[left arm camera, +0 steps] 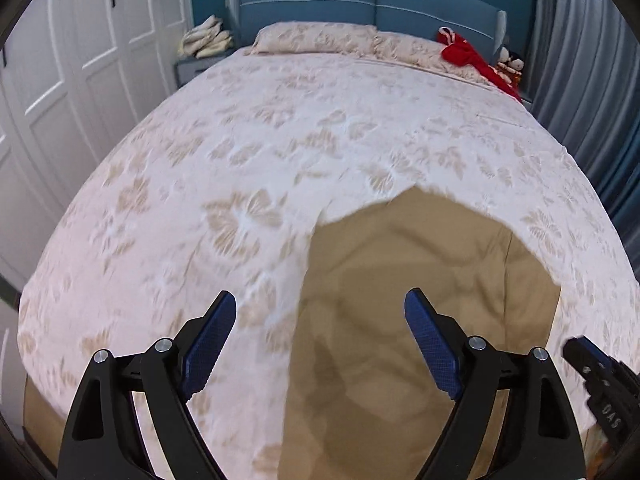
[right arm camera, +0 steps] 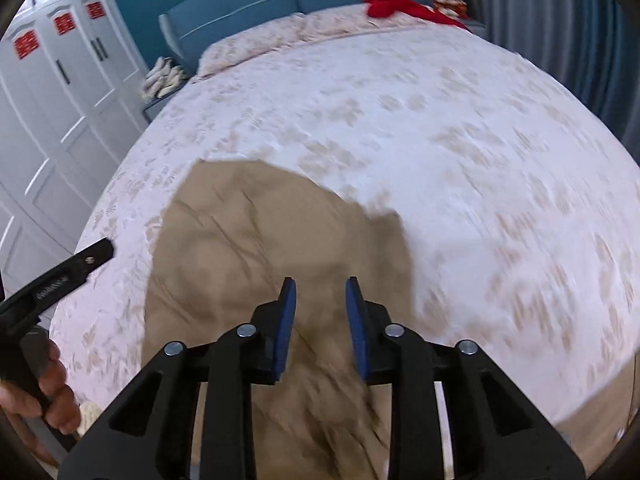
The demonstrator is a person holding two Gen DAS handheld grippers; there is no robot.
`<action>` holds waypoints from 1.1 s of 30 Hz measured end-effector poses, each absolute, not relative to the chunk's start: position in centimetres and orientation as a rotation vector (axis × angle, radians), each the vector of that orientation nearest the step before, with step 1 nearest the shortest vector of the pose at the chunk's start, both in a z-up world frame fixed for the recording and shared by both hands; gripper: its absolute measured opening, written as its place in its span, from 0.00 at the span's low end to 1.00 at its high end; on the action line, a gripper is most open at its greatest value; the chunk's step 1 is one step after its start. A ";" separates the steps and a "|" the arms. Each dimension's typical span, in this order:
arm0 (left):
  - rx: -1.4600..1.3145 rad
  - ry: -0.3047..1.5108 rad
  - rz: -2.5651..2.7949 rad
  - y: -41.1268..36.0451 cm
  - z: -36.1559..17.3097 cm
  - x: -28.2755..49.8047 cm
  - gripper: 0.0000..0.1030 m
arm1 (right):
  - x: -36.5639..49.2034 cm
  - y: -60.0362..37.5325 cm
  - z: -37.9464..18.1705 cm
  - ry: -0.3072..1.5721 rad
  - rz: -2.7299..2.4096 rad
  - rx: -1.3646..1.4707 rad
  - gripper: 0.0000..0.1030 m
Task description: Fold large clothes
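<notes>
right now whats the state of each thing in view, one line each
left gripper: jaws wide open, nothing between them
right gripper: jaws partly open, nothing held
tan garment: lying on the bed, creased
bedspread: spread over the bed
red cloth: bunched by the pillows
wardrobe doors: closed

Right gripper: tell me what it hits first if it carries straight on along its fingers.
Most likely the tan garment spread on the bed; the right gripper, jaws apart and empty, points down at it. Depth is unclear.

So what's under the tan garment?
The tan garment lies on the floral bedspread, which shows around it on three sides. Whatever sits directly beneath the cloth is covered.
</notes>
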State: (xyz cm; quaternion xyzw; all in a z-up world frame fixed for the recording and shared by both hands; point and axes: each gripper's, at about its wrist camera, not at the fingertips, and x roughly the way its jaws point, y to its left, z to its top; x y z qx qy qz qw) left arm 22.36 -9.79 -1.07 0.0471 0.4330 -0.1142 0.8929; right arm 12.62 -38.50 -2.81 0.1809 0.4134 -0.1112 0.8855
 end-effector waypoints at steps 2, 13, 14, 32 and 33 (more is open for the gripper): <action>0.121 0.907 -0.242 -11.4 -1.8 23.4 0.81 | 14.7 -38.0 -3.1 0.869 -0.231 0.357 0.22; 0.175 0.983 -0.250 -14.9 -8.1 25.7 0.83 | 19.8 -38.2 -10.1 0.990 -0.284 0.367 0.19; 0.175 0.987 -0.252 -15.1 -8.5 25.7 0.84 | 19.8 -38.2 -10.6 0.994 -0.284 0.366 0.19; 0.201 0.977 -0.235 -16.6 -12.3 25.9 0.94 | 20.0 -38.5 -14.7 0.983 -0.294 0.380 0.18; 0.203 0.973 -0.232 -16.6 -12.4 25.9 0.94 | 20.0 -38.5 -14.9 0.980 -0.293 0.383 0.18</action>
